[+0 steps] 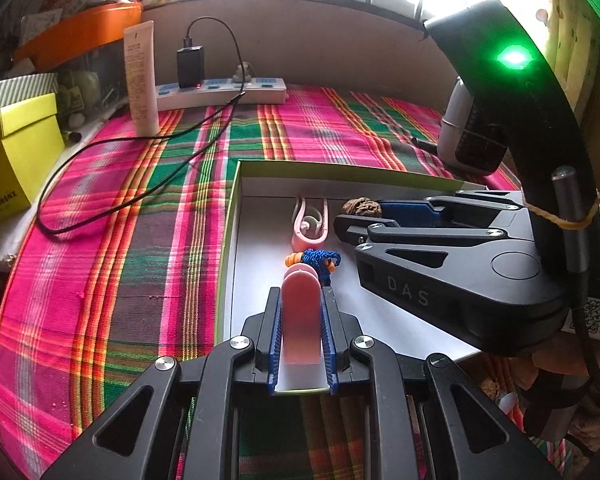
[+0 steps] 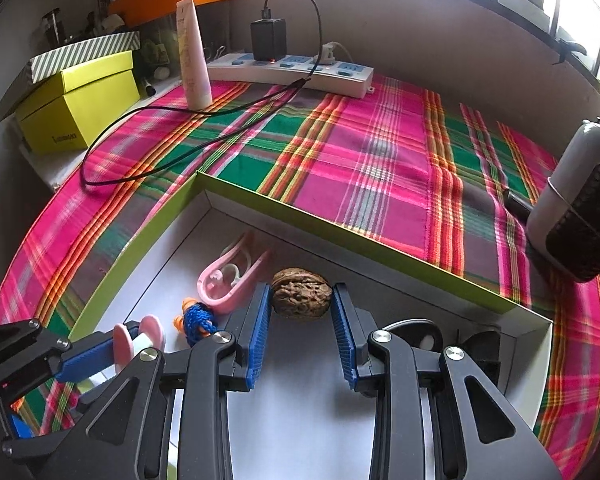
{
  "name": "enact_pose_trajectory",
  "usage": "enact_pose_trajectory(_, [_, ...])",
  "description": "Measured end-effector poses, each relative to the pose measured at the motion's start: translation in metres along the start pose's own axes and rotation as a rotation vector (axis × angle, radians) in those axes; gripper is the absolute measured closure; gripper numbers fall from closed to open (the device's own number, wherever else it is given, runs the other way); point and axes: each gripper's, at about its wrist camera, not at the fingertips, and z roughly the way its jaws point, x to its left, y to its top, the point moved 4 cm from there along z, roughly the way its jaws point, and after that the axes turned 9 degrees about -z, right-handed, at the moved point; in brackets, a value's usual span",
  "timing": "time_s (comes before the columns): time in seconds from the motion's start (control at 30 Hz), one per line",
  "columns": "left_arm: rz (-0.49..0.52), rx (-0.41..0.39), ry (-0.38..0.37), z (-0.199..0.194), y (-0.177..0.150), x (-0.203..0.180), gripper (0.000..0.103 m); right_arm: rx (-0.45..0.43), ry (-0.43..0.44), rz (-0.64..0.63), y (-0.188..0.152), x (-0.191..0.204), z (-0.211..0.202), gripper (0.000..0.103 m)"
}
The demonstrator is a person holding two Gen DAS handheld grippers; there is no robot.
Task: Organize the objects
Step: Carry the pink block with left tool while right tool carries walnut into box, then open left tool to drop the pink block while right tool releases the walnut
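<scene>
where a pink, green and orange plaid cloth point(image 2: 380, 152) covers the table, we see an open box tray point(image 2: 340, 216) with green walls and a white floor resting on it. along the far wall, under a bright window, lie a white power strip point(image 2: 296, 74) with a black charger point(image 2: 268, 40) and trailing cable, an upright tube point(image 2: 194, 60), and yellow-green boxes point(image 2: 76, 100) at the left edge. we find the left gripper point(image 1: 302, 304) clamped on a pink clip point(image 1: 300, 316) over the tray. the right gripper point(image 2: 302, 304) brackets a walnut point(image 2: 302, 294) on the tray floor, its blue pads touching both sides. a second pink clip point(image 2: 230, 278) lies beside the walnut.
</scene>
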Motion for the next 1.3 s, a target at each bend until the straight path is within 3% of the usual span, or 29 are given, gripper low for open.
enact_pose_trajectory(0.5, [0.007,0.002,0.003,0.000,-0.001,0.000,0.085,0.015,-0.016,-0.011,0.001,0.001,-0.001,0.071])
enact_pose_trajectory(0.73, [0.019,0.003,0.008,0.001,-0.002,-0.002,0.081,0.008,-0.004,0.003,0.001,0.002,-0.002,0.070])
enact_pose_trajectory(0.87, [0.019,0.005,0.007,0.001,-0.003,-0.003,0.078,0.003,-0.004,0.008,0.001,0.002,-0.003,0.059])
enact_pose_trajectory(1.3, [0.021,-0.005,0.020,-0.007,-0.004,-0.004,0.066,-0.025,-0.013,0.022,-0.001,-0.001,-0.015,0.059])
